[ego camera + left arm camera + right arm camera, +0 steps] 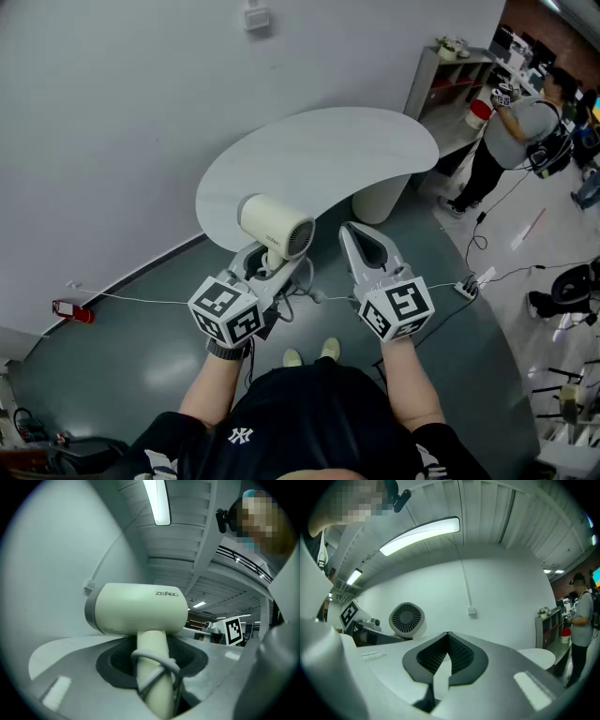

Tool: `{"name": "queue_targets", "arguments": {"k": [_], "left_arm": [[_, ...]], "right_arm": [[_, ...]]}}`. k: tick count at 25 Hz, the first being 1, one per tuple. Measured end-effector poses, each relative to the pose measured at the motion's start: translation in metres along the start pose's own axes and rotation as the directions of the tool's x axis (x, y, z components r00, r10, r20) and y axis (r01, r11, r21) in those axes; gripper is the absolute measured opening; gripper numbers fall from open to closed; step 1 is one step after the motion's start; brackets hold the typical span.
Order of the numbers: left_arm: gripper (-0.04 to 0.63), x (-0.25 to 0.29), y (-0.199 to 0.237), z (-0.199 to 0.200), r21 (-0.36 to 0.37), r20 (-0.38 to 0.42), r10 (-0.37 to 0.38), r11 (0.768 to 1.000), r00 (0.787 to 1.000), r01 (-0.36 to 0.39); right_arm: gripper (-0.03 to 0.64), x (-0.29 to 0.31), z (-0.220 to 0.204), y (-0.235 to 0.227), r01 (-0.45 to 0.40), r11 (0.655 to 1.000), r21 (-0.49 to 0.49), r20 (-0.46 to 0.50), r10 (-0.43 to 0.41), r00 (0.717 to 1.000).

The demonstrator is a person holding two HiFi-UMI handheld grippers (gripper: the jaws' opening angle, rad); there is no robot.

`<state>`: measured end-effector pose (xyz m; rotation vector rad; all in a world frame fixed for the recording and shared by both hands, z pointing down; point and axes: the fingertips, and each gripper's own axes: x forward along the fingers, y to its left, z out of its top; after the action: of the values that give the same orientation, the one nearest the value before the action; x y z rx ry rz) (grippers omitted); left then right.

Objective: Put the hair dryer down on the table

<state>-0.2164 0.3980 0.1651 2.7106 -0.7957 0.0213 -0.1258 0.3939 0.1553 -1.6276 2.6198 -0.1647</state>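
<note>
The left tool (266,264) is clamped on the handle of the cream plastic hair dryer (274,225), holding it upright in the air by the near edge of the white curved bench (347,150), while the right tool (351,231) beside it has its jaws closed together on nothing.

Person (514,131) by shelf (450,80); power strip (469,284), red object (70,310) on floor (141,347).
</note>
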Motion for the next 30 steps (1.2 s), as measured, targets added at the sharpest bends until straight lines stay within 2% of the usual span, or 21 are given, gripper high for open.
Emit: {"name": "queue_targets", "arguments": {"k": [10, 15, 18, 30], "left_arm": [[0.199, 0.006, -0.009, -0.002, -0.002, -0.004, 0.006, 1.0, 1.0, -0.006], [0.2, 0.008, -0.019, -0.001, 0.003, -0.003, 0.005, 1.0, 1.0, -0.005], [0.2, 0.019, -0.022, -0.002, 0.019, -0.003, 0.009, 1.0, 1.0, -0.009], [0.201, 0.056, -0.016, -0.006, 0.003, -0.011, 0.043, 0.999, 0.999, -0.042]], "right_arm": [[0.02, -0.009, -0.001, -0.006, -0.002, 1.0, -0.003, -0.001, 0.002, 1.0], [0.021, -0.021, 0.005, -0.01, -0.02, 0.999, 0.034, 0.019, 0.019, 1.0], [0.021, -0.025, 0.006, -0.023, -0.021, 0.999, 0.041, 0.037, 0.019, 0.999], [0.021, -0.027, -0.002, -0.07, -0.031, 0.997, 0.072, 0.045, 0.028, 0.999]]}}
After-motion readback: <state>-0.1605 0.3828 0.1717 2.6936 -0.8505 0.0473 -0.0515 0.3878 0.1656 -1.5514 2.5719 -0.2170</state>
